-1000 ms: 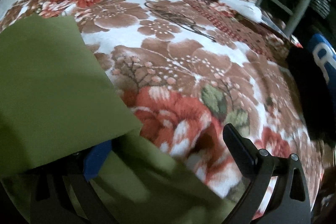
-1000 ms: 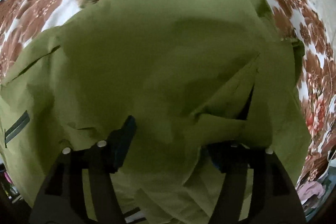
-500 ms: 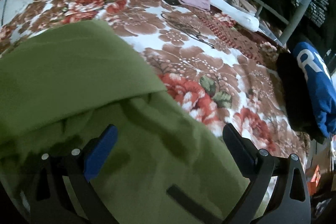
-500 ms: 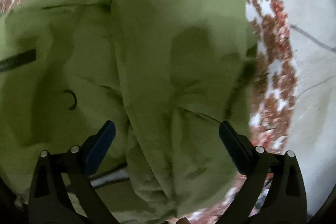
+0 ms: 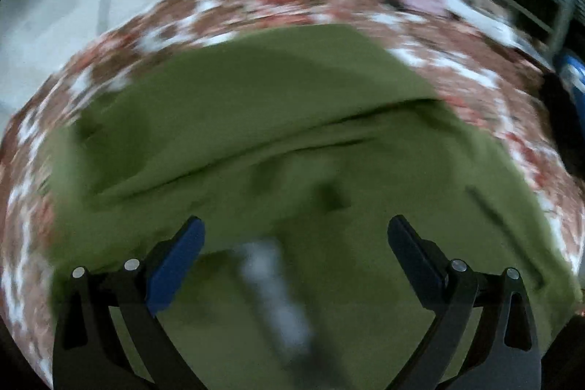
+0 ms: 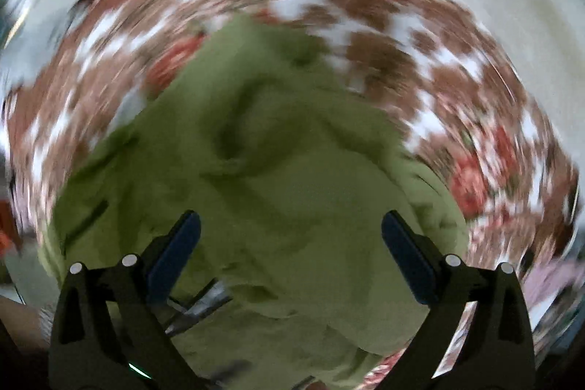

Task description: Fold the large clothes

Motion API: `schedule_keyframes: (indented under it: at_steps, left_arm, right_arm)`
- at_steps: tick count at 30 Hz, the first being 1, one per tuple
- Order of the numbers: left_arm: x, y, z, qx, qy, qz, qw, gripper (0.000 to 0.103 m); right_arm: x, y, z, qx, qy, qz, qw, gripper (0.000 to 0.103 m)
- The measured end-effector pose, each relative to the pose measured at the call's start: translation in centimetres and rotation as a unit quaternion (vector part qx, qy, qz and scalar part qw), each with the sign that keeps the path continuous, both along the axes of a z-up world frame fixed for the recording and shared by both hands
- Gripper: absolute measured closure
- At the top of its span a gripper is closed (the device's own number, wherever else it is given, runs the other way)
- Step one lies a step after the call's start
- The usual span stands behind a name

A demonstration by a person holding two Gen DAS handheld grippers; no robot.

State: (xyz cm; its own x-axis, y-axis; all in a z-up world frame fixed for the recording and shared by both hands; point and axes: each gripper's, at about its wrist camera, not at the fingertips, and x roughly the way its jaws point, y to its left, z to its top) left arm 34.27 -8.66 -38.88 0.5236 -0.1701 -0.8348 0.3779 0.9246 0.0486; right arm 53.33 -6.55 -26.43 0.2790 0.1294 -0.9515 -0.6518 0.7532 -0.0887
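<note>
Olive-green garment [image 5: 292, 119] lies folded on the floral bedspread [image 5: 475, 86] — released to settle flat. Left gripper [image 5: 296, 240] and right gripper [image 6: 290, 233] hover above, fingers spread, gripping nothing — clear for repositioning.

Matt olive cloth garment [image 5: 292, 119] lies creased on a soft, plush-looking floral blanket [image 5: 457, 75].

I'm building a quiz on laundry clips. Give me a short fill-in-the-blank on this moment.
1. The garment lying on the floral blanket is ____ in colour.
2. The jaws of the right gripper stand ____, nothing pinched between them.
3. The left gripper holds ____ of the cloth.
4. The pad on each gripper's left finger is ____.

Missing words: green; open; none; blue
</note>
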Motion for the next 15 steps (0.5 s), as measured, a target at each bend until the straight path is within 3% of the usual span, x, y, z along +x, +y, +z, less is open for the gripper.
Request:
schedule_keyframes:
  at_steps: [3, 5, 7, 11, 13, 15]
  left_arm:
    - [2.4, 5.5, 0.9, 0.015, -0.002, 0.066, 0.9977, 0.005]
    - [5.2, 10.1, 1.8, -0.012, 0.014, 0.13, 0.9913, 0.005]
    - [7.9, 13.8, 2.1, -0.064, 0.04, 0.174, 0.9818, 0.005]
    - [12.4, 16.7, 2.8, -0.132, 0.071, 0.202, 0.9678, 0.005]
    - [14.8, 16.7, 3.4, -0.145, 0.076, 0.202, 0.9657, 0.005]
    - [17.5, 16.6, 3.0, -0.153, 0.089, 0.203, 0.963, 0.005]
  right_arm:
    - [3.1, -6.7, -1.4, 0.031, -0.018, -0.112, 0.993, 0.005]
    - [4.4, -11.3, -3.4, 0.04, -0.026, -0.193, 0.98, 0.005]
    - [5.2, -15.1, -5.6, 0.037, -0.032, -0.253, 0.966, 0.005]
    - [5.6, -22.6, -10.5, 0.021, -0.008, -0.364, 0.931, 0.005]
    - [5.5, -26.4, -12.8, 0.036, 0.015, -0.424, 0.905, 0.005]
    - [5.0, -28.1, -13.7, 0.051, 0.02, -0.447, 0.893, 0.005]
